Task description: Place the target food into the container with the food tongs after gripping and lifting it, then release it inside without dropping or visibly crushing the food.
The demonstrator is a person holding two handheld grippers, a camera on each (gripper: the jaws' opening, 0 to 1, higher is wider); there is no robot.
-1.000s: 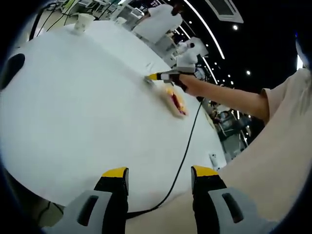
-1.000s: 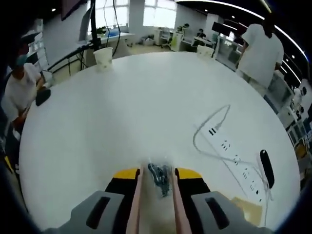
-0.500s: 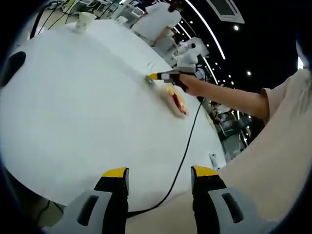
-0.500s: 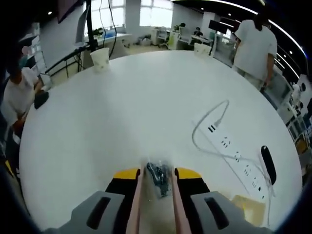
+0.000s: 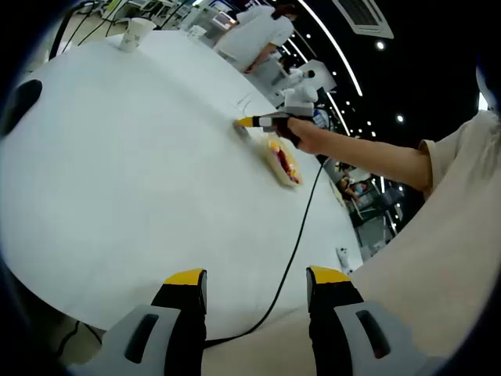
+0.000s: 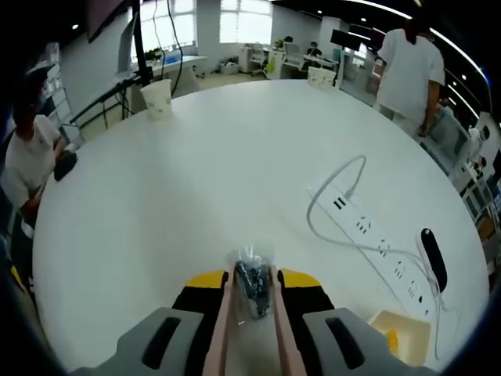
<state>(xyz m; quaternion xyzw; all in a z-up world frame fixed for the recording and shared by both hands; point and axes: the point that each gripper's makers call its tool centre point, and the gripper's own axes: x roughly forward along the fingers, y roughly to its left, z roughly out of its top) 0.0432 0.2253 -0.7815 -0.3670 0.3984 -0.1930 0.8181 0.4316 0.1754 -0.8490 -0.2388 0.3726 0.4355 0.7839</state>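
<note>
In the right gripper view my right gripper [image 6: 252, 276] is shut on a pair of pale food tongs [image 6: 221, 329]. The tongs' tips pinch a small dark food piece in clear wrap [image 6: 252, 278] just above the white table [image 6: 196, 180]. A pale yellow container [image 6: 401, 338] sits low at the right. In the left gripper view my left gripper [image 5: 254, 276] stands open over the near table edge with nothing between its jaws. Far across the table, a hand holds the right gripper [image 5: 262, 121] beside the container [image 5: 283, 163], which has red and yellow food in it.
A white power strip [image 6: 368, 231] with a looped cord and a black oblong thing [image 6: 433, 258] lie right of the tongs. A paper cup [image 6: 157, 99] stands at the far left. A black cable [image 5: 293, 243] crosses the table. People stand behind [image 6: 407, 63] and sit at the left [image 6: 27, 164].
The right gripper view has shifted a little, bringing the container further into view at the lower right. The tongs still hold the wrapped food. My left gripper has stayed put.
</note>
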